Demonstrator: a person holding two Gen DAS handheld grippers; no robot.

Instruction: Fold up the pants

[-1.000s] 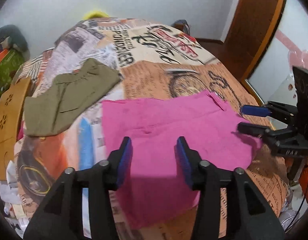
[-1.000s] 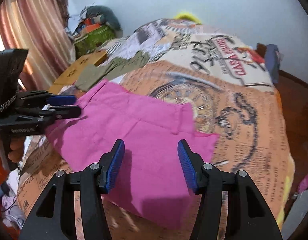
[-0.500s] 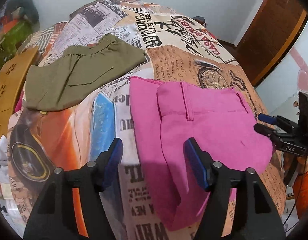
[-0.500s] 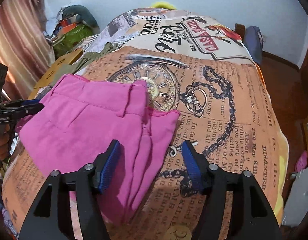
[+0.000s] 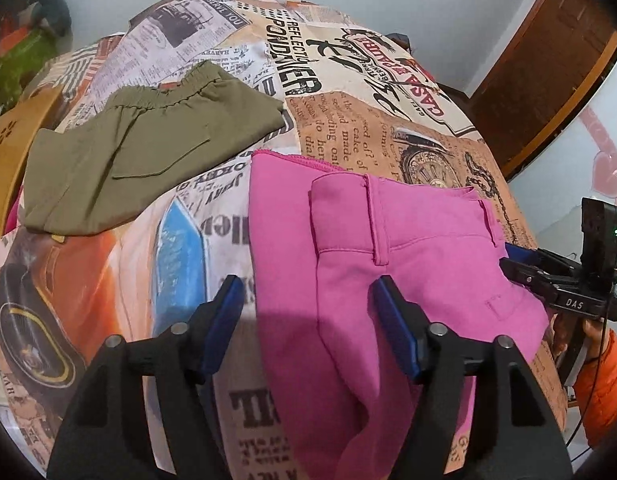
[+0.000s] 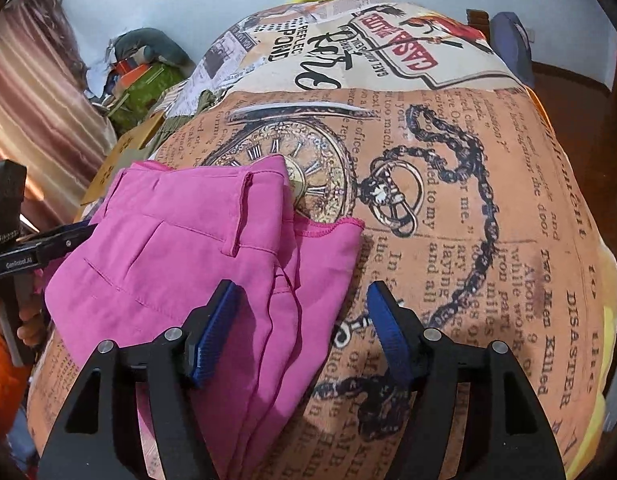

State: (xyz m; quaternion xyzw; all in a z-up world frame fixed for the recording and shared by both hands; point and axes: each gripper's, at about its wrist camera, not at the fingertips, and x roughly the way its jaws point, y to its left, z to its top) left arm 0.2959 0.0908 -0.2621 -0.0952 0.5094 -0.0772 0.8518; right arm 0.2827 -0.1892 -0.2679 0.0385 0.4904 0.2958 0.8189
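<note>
Folded pink pants lie on the printed bedspread, waistband and belt loop facing up. My left gripper hangs just over their left edge. Its jaws are closing, with the pink fabric below and between them, and the pads are clear of it. My right gripper straddles the right edge of the pink pants in the same way, its jaws also closing and the pads apart from the cloth. Each gripper also shows in the other's view: the right gripper and the left gripper.
Olive green pants lie folded at the far left of the bed. A wooden board and a pile of clothes sit beyond the bed's left side. A wooden door stands at the right. An orange sleeve shows by the right gripper.
The pink pants went from a wide sheet under both grippers to a narrower folded stack. Both grippers came down closer to the cloth, each over one side edge.
</note>
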